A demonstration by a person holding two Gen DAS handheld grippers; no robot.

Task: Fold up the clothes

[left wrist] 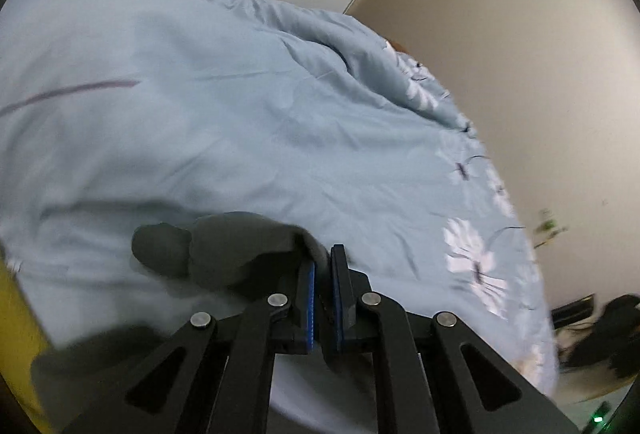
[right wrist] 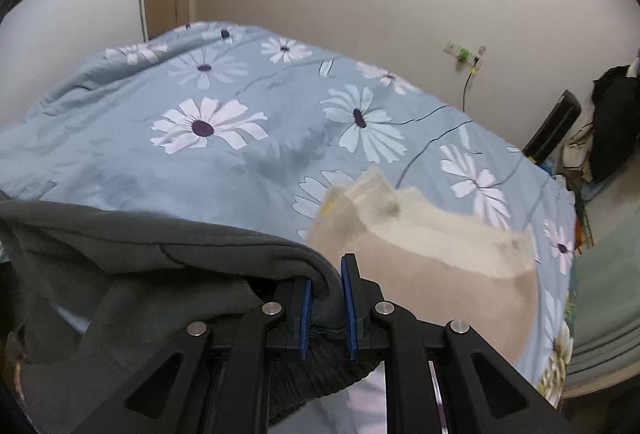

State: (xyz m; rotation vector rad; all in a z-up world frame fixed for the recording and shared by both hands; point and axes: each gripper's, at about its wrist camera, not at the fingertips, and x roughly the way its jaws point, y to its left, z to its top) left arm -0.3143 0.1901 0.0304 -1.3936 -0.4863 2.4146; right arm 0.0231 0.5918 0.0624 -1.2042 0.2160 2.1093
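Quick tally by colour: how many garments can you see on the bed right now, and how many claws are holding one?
Dark grey garment: 1, held by both the left claw and the right claw
Beige garment: 1, lying on the blue floral bedspread
Claws gripping cloth: 2
Total garments: 2

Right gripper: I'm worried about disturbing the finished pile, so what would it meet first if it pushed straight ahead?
Probably the beige folded garment, lying just ahead and slightly right on the floral bedspread. The right gripper already clamps the dark grey garment; depth is unclear.
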